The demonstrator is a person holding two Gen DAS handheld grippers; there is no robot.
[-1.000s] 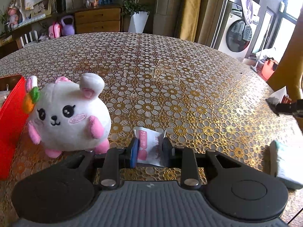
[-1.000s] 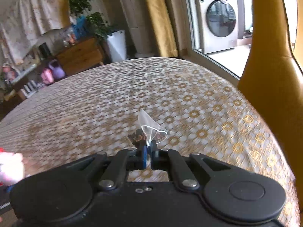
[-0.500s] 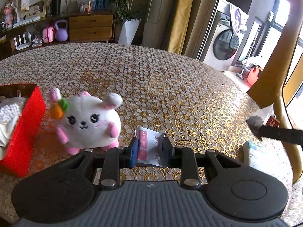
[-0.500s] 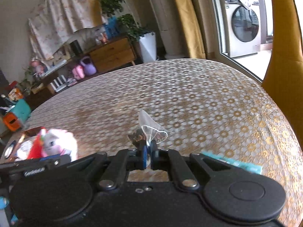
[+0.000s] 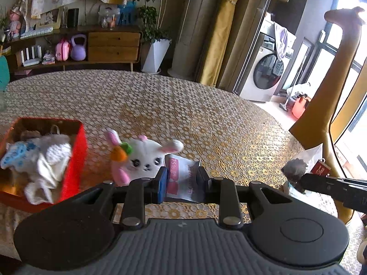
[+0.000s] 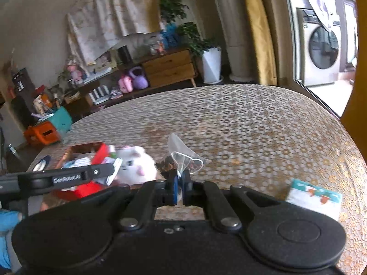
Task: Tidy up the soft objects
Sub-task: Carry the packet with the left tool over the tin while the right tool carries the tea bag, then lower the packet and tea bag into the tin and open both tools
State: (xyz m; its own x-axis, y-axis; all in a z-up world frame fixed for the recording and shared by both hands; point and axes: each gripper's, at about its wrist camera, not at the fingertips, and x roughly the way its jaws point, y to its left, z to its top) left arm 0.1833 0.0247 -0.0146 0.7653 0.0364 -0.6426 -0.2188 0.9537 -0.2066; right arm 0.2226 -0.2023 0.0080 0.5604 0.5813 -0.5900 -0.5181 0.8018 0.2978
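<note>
My left gripper [image 5: 183, 181] is shut on a white packet with pink print [image 5: 183, 174], held above the table. Just beyond it a white bunny plush [image 5: 142, 158] with a carrot sits on the tablecloth. A red box [image 5: 76, 158] to its left holds white and blue soft items [image 5: 43, 158]. My right gripper [image 6: 181, 176] is shut on a clear bag with dark bits inside [image 6: 183, 160], also off the table. In the right wrist view the left gripper [image 6: 112, 169] reaches in from the left, in front of the bunny plush [image 6: 137, 167] and the red box [image 6: 101, 153].
A teal and white tissue pack [image 6: 314, 197] lies on the round table with its gold-patterned cloth [image 5: 206, 114], near the right edge. A tall yellow giraffe figure [image 5: 339, 68] stands beside the table on the right. Orange and teal bins [image 6: 45, 133] sit past the far left edge.
Both grippers have risen and swung left, each keeping its load. The red box's inside has come into view, and the bunny now lies lower and closer to the left fingers.
</note>
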